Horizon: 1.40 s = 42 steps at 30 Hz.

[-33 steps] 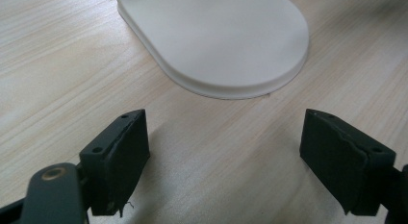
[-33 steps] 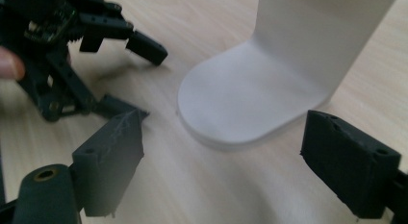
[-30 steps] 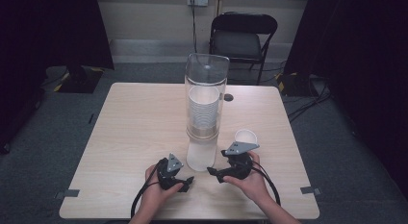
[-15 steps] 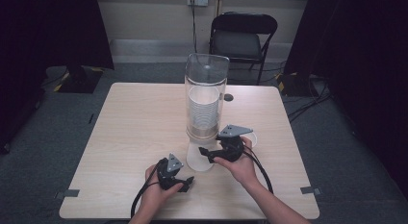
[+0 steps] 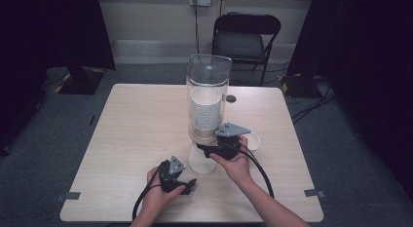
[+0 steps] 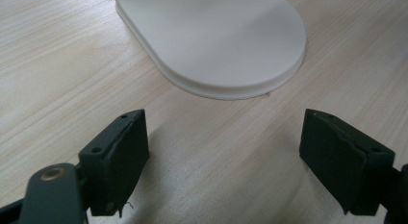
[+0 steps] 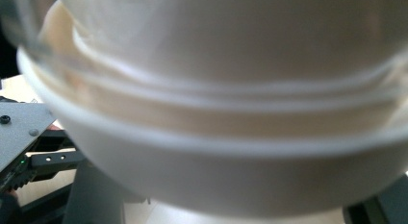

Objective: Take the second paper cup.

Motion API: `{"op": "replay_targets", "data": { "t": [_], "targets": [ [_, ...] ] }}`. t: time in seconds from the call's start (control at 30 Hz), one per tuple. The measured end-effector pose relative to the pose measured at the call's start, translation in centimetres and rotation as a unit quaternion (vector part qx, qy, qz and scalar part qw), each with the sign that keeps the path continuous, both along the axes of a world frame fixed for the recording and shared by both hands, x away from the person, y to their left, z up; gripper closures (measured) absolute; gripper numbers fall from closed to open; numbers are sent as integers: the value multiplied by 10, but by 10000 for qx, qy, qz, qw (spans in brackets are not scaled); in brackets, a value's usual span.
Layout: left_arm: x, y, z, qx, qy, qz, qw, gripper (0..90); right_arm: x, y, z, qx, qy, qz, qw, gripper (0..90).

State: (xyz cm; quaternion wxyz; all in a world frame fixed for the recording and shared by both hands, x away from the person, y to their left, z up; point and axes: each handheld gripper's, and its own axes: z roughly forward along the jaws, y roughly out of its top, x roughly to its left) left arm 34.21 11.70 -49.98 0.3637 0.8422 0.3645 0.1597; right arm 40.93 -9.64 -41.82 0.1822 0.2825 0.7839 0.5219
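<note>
One paper cup (image 5: 251, 140) already stands on the surface (image 5: 126, 139) beside the cup dispenser (image 5: 208, 105), while the right gripper (image 5: 207, 148), jaw opening impossible to tell, reaches under its stack, and the left gripper (image 6: 238, 159) rests wide open, empty.
</note>
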Motion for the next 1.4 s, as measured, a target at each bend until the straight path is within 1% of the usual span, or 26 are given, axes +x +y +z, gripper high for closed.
{"op": "replay_targets", "data": {
  "t": [0.03, 0.1, 0.2, 0.27, 0.3, 0.37, 0.4, 0.43, 0.5, 0.53, 0.67, 0.73, 0.77, 0.8, 0.83, 0.9, 0.97, 1.0, 1.07, 1.1, 1.17, 1.2, 1.23, 1.3, 1.33, 1.4],
  "targets": [
    [0, 0, 0, 4, 0, 0, 10000, 171, -1, -1, -1, -9, -74, 1, 10000, 349],
    [0, 0, 0, 1, -4, 0, 10000, 171, -2, -1, -6, 111, -145, 23, 9998, 353],
    [0, 0, 0, -21, 4, -21, 10000, 171, -5, -1, -8, 48, -273, -24, 9996, 357],
    [0, 0, 0, 4, -7, 1, 10000, 171, -6, -1, -9, 25, -271, -37, 9996, 358],
    [0, 0, 0, -22, 3, -21, 10000, 171, -6, 1, -8, -82, -292, -45, 9995, 360],
    [0, 0, 0, -32, 2, -12, 10000, 171, -7, 0, -8, -83, -197, -46, 9998, 362],
    [0, 0, 0, -19, 3, -21, 10000, 171, -7, 0, -8, -103, -253, -39, 9996, 363],
    [0, 0, 0, -24, 3, -19, 10000, 171, -7, 0, -8, -112, -201, -26, 9997, 363],
    [0, 0, 0, -20, 5, -21, 10000, 171, -7, 0, -8, -78, -215, -37, 9997, 364],
    [0, 0, 0, -26, 2, -17, 10000, 171, -8, 0, -10, -21, -101, -9, 9999, 365],
    [0, 0, 0, -23, 4, -18, 10000, 171, -9, 0, -11, -84, -211, -56, 9997, 366],
    [0, 0, 0, -23, 0, -9, 10000, 171, -7, 0, -11, -221, -95, -26, 9997, 376],
    [0, 0, 0, -23, 0, -9, 10000, 172, -7, 0, -11, -221, -95, -26, 9997, 376],
    [0, 0, 0, 12, 1, 1, 10000, 173, -6, -3, -43, -874, 492, -72, 9949, 376],
    [-1, -1, 0, -91, 7, 67, 9999, 173, -10, -8, -57, -845, 546, -147, 9948, 375],
    [0, -1, -1, -101, -3, 37, 9999, 173, -25, -14, -73, -733, 554, -142, 9957, 372],
    [-1, -1, 0, -74, -2, 53, 10000, 173, -28, -15, -74, -706, 587, -100, 9957, 371],
    [-1, -1, 0, -72, -2, 53, 10000, 173, -31, -17, -72, -759, 599, -69, 9953, 369],
    [-1, -1, -1, -79, -10, 59, 10000, 173, -34, -22, -66, -775, 602, 77, 9951, 366],
    [-1, -1, -1, -79, -10, 59, 10000, 173, -34, -22, -66, -775, 602, 77, 9951, 366],
    [-1, 0, 0, -42, -22, 46, 10000, 174, -37, -27, -65, -828, 612, 234, 9944, 363],
    [-1, 0, -1, -117, -5, 53, 9999, 176, -40, -28, -66, -805, 686, 330, 9939, 363],
    [-1, 0, -1, -123, 2, 85, 9999, 182, -43, -29, -67, -813, 662, 381, 9938, 362],
    [-2, 2, 0, -28, -36, 86, 10000, 196, -51, -30, -67, -787, 654, 547, 9932, 361],
    [-2, 2, 0, -28, -36, 86, 10000, 201, -51, -30, -67, -787, 654, 547, 9932, 361],
    [-2, 4, 0, -52, -35, 241, 9997, 208, -59, -32, -67, -792, 606, 646, 9929, 360]
  ]
}}
